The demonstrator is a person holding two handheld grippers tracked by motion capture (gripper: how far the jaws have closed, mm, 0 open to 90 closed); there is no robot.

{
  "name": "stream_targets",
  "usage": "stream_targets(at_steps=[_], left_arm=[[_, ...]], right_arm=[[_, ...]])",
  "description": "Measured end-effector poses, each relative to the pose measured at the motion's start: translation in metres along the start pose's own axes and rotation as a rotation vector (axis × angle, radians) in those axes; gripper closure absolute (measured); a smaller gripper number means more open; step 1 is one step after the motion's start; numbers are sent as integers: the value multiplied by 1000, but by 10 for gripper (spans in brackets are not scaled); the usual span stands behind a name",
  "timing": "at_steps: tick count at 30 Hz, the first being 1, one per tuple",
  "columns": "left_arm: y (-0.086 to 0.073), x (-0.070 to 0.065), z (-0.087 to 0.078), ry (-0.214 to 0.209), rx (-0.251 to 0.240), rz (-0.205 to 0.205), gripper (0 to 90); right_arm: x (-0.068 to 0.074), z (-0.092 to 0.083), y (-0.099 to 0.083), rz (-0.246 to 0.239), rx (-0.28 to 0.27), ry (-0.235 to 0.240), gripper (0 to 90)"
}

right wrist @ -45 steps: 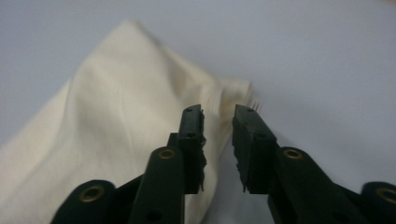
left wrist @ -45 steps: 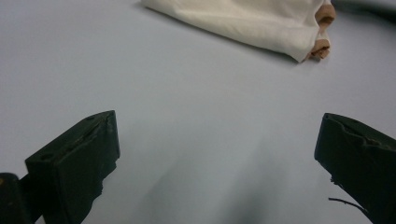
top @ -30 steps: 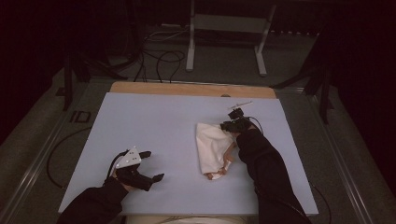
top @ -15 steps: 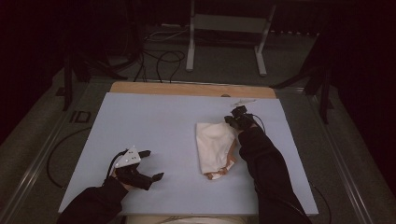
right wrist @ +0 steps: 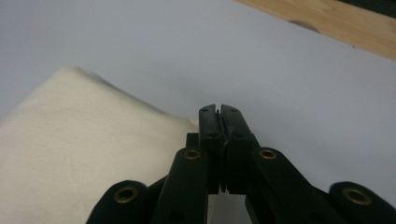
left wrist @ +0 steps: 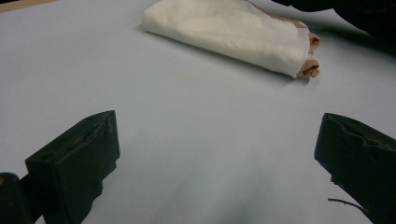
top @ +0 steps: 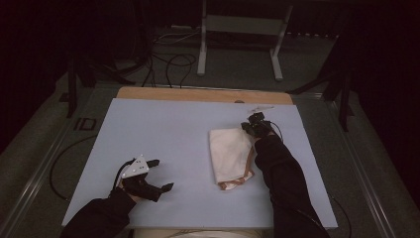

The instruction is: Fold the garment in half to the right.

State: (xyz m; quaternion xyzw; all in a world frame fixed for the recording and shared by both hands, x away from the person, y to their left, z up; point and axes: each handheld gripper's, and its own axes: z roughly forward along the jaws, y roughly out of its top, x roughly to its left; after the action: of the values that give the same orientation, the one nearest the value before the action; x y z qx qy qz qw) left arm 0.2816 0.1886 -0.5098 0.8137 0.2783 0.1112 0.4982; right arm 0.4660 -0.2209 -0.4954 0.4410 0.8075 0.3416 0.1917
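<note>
Moved: right gripper shifted slightly along the far corner of the folded cream cloth; jaws pressed together, whether fabric is pinched cannot be told.
Cloth: right of centre on the blue-grey table sheet; orange trim partly tucked under.
Left gripper: jaws spread wide, empty, near the front edge.

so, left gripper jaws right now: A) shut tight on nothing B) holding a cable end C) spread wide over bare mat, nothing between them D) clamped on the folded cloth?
C: in the left gripper view the left gripper has its two black jaws far apart with bare mat between them, and the folded cloth lies well beyond them, untouched.
</note>
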Motion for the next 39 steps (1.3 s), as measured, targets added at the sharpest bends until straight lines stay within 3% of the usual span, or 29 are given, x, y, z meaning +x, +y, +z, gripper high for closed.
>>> stream_targets(at_steps=[19,29,39], left_arm=[[-1,2,0,23,7,0,10],[-1,2,-1,22,3,-4,10],[-1,2,0,17,6,-9,10]], right_arm=[[-3,21,-15,16,43,6,848],[-4,13,-8,55,20,12,496],[2,4,2,67,5,61,293]])
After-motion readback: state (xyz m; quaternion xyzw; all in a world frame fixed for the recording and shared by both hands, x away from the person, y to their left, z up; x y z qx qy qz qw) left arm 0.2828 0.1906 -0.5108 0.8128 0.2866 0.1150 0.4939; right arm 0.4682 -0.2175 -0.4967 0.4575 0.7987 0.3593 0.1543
